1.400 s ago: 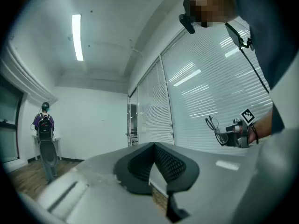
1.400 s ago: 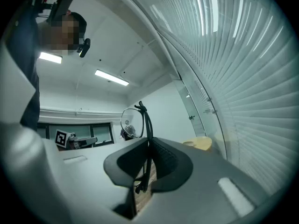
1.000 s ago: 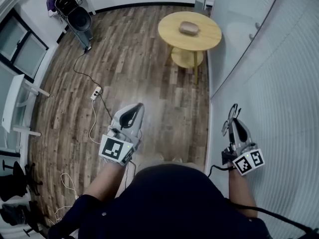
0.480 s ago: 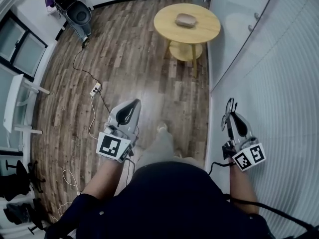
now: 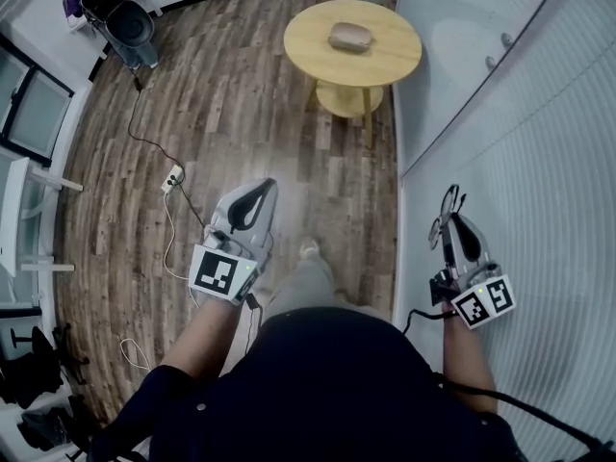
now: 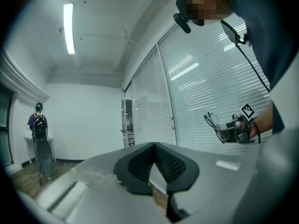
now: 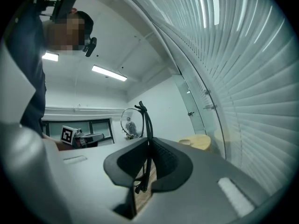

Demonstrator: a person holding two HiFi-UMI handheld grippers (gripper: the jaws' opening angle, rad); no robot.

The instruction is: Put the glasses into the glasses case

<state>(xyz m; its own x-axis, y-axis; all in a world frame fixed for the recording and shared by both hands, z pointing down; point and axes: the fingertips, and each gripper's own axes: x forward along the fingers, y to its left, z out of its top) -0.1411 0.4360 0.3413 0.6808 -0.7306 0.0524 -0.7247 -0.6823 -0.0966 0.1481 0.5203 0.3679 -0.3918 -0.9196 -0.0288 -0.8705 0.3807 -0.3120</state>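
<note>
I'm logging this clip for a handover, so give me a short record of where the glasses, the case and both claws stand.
glasses: clamped in the right claw, lenses past its tips
left claw: shut, empty
glasses case: on the round table, far ahead across the floor, untouched
task state: glasses not yet in the case
</note>
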